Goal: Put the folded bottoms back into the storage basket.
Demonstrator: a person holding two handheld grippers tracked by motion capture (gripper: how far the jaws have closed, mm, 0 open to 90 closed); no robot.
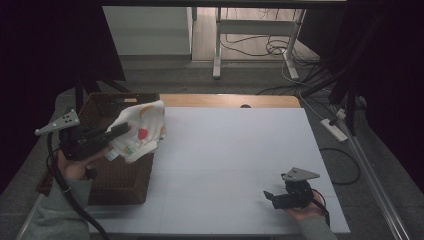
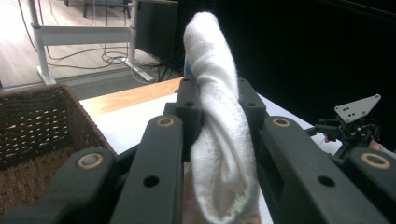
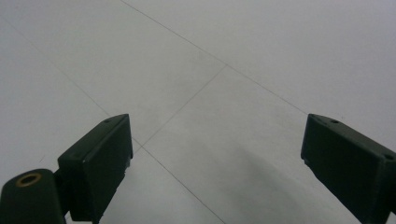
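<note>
We saw a dark brown wicker basket (image 1: 122,182) standing at the left edge of the white table (image 1: 235,165), its woven wall and floor plain in the left gripper view (image 2: 37,135); what lay inside it we could not tell from the high view, since the cloth and the gripper hung over its middle. The left gripper (image 1: 117,131) was held above the basket, its jaws clamped on a white cloth (image 1: 138,131) printed with red and orange shapes. The cloth draped down from the jaws over the basket's right rim, clear of the table. In the left gripper view the cloth (image 2: 219,135) stood as a folded ridge pinched between the two black jaws, rising above them and spilling below (a bit of coloured print showed at the very bottom edge). The person's left hand (image 1: 75,167) gripped the tool from beneath, a grey sleeve (image 1: 55,215) behind it.

The right gripper (image 1: 270,196) rested low near the table's front right, well apart from the basket, held in the person's right hand (image 1: 305,212). In its own view the jaws (image 3: 224,158) stood wide apart with nothing between them, bare white table under them.

Beyond the table were a white desk frame (image 1: 250,30) and loose cables (image 1: 272,47) on the floor.
</note>
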